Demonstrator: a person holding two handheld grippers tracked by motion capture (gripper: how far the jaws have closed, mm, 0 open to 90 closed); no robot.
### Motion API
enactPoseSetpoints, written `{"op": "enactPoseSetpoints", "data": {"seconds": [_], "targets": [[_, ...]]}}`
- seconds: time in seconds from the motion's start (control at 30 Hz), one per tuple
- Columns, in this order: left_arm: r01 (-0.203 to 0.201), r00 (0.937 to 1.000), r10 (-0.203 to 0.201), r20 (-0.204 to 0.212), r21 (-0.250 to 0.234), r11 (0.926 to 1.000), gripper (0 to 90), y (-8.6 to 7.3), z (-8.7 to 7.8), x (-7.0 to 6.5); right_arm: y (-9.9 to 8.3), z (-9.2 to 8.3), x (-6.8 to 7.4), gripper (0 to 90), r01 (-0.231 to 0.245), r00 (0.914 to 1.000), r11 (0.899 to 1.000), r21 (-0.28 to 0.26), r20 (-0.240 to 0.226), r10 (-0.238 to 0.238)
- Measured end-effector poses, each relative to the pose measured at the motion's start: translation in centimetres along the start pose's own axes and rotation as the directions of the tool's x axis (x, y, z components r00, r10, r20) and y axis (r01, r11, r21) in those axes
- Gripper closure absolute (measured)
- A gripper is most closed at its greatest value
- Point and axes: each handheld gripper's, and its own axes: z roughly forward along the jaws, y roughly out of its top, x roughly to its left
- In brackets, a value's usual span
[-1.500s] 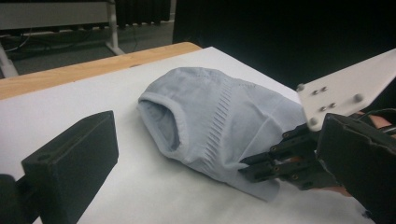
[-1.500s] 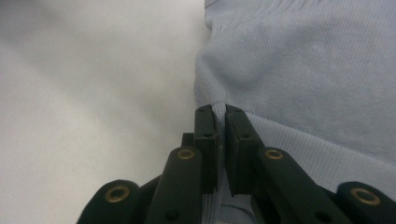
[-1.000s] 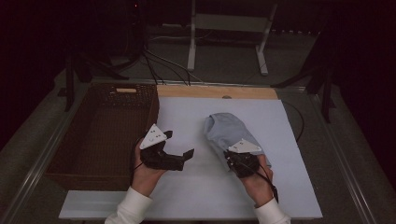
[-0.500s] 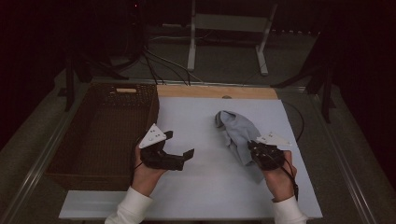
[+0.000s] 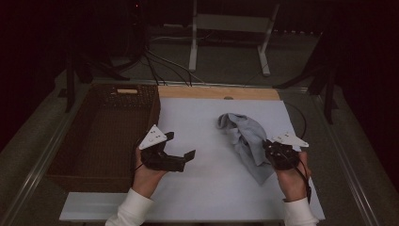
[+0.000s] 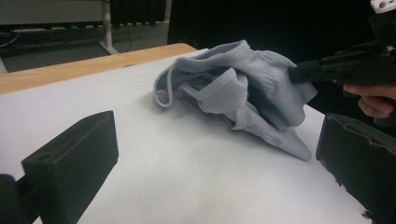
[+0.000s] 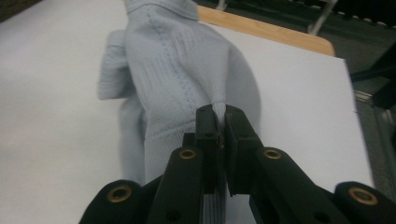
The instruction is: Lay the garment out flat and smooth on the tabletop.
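A pale blue-grey knitted cloth point(image 5: 244, 139) lies bunched on the right half of the white table top point(image 5: 202, 188). My right gripper point(image 5: 267, 148) is at the cloth's right edge, shut on a fold of it. In the right gripper view the jaws point(image 7: 220, 119) pinch the knit and the cloth point(image 7: 173, 70) stretches away from them. My left gripper point(image 5: 179, 146) hovers left of the cloth, open, with nothing between its jaws. Its own view has the cloth point(image 6: 233, 88) ahead of the gripper point(image 6: 215, 163), and the right gripper point(image 6: 301, 73) is clamped on the cloth's right side.
A brown wicker basket point(image 5: 155, 106) stands along the table's left side. A wooden strip point(image 5: 216, 92) borders the far edge. Beyond it are a metal stand point(image 5: 193, 47) and cables on the floor.
My right gripper has moved to the right with the cloth in its jaws, and the cloth has gone from a flat oval to a bunched, stretched shape. The left gripper has kept still.
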Motion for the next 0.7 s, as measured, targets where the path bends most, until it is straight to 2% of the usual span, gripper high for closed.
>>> {"op": "enactPoseSetpoints", "data": {"seconds": [0.03, 0.3, 0.6, 0.7], "targets": [[-0.001, 1.0, 0.001, 0.0, -0.002, 1.0, 0.1, 0.0, 0.0, 0.0, -0.1, -0.2, -0.7, 86.0, -0.01, 0.9999, 1.0, -0.002, 0.013, 0.01], [-0.001, 1.0, 0.001, 0.001, 0.002, 1.0, 0.1, 0.0, 0.1, -0.1, -0.5, -1.1, -3.0, 86.0, -0.066, 0.9962, 0.998, -0.016, 0.056, 0.066], [-0.001, 1.0, 0.001, 0.0, -0.001, 1.0, 0.1, 0.0, 0.0, 0.0, -0.8, -1.6, -4.4, 86.0, -0.095, 0.9914, 0.995, -0.023, 0.087, 0.097], [-0.001, 1.0, 0.001, 0.0, -0.003, 1.0, 0.1, 0.0, 0.0, -0.1, -0.9, -1.9, -5.0, 86.0, -0.109, 0.9876, 0.994, -0.024, 0.111, 0.111]]}}
